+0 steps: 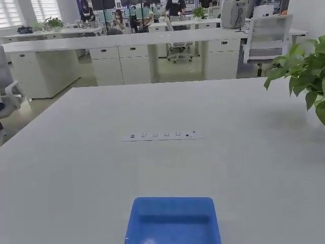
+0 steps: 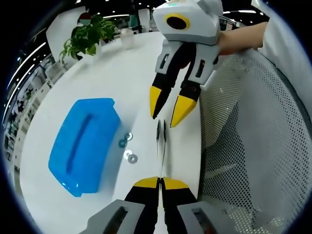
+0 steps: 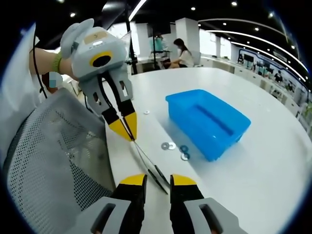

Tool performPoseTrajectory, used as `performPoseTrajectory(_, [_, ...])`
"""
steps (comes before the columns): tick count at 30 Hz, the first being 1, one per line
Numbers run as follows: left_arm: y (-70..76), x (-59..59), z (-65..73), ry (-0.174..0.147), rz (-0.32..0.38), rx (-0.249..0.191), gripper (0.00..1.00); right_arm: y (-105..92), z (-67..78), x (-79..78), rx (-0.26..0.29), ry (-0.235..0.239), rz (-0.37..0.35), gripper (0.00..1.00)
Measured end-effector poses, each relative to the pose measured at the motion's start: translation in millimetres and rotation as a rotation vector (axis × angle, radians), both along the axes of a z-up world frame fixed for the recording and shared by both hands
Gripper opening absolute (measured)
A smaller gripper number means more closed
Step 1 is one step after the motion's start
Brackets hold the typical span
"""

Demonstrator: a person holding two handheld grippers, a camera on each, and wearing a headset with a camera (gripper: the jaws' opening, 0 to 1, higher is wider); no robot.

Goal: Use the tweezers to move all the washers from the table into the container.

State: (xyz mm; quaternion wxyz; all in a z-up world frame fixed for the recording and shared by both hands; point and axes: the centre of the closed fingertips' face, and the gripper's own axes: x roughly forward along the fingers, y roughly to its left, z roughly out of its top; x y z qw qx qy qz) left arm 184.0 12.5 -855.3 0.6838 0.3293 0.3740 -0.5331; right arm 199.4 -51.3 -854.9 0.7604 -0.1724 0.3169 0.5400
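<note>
One blue container (image 3: 217, 140), one tweezers (image 2: 161, 146) clamped in my left gripper (image 2: 161, 183), right gripper (image 3: 158, 181) jaws apart, maybe five washers (image 3: 165, 145), overlapping, count unsure

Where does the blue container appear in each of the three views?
Head view: container at bottom centre, cut by the lower edge.
Left gripper view: container left of centre, washers on its right.
Right gripper view: container right of centre, washers by its near corner.
Shared landmark: the white table beneath it.
</note>
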Motion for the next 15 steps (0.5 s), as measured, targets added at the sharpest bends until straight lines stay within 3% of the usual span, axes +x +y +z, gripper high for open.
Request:
performPoseTrajectory(6, [-7.1,-2.4,21.0,-0.019,0.013,-0.029,0.0,6.8,2.5,-5.3,0.001,-0.027,0.048,0.16])
performPoseTrajectory(9, [-14.0,-2.6,30.7,-0.041,-0.004,-0.035,0.0,9.8,3.7,-7.2,0.004,-0.037,0.069,0.16])
performPoseTrajectory(15, [-29.5,-3.4,47.6,-0.054,-0.036,-0.063,0.0,13.3,5.2,-7.5,0.007,-0.058,0.091,0.16])
